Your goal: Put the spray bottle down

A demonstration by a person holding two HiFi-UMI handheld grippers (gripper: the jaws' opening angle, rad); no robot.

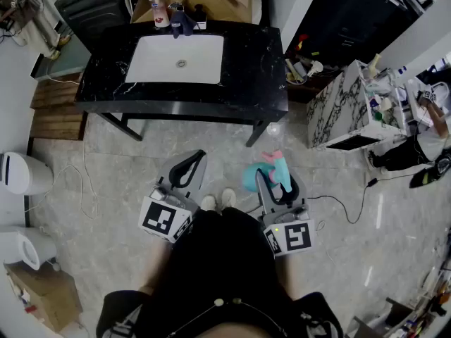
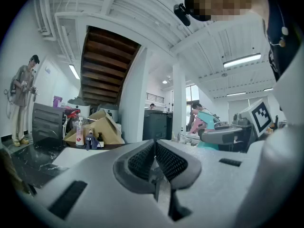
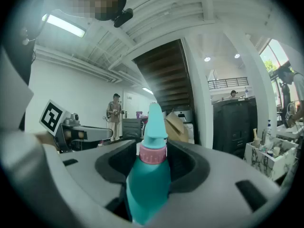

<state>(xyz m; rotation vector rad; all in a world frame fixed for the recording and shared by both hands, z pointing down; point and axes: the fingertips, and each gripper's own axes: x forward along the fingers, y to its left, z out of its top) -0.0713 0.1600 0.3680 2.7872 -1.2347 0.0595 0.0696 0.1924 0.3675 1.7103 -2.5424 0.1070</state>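
Spray bottle (image 1: pixel 270 169): teal with a pink collar, held above the floor (image 1: pixel 127 210), at 4 o'clock of the head view's centre.
Right tongs (image 3: pixel 151 148): gripping the spray bottle by its body, nozzle toward 12 o'clock in the right gripper view.
Left tongs (image 2: pixel 155 156): closed, empty, at 9 o'clock of the spray bottle.
Counter (image 1: pixel 261 69): black, with a white sink (image 1: pixel 180 58), at 11 o'clock, well apart.

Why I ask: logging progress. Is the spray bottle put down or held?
Held, not put down: the spray bottle sits clamped between the jaws of the right gripper, its nozzle rising past them.
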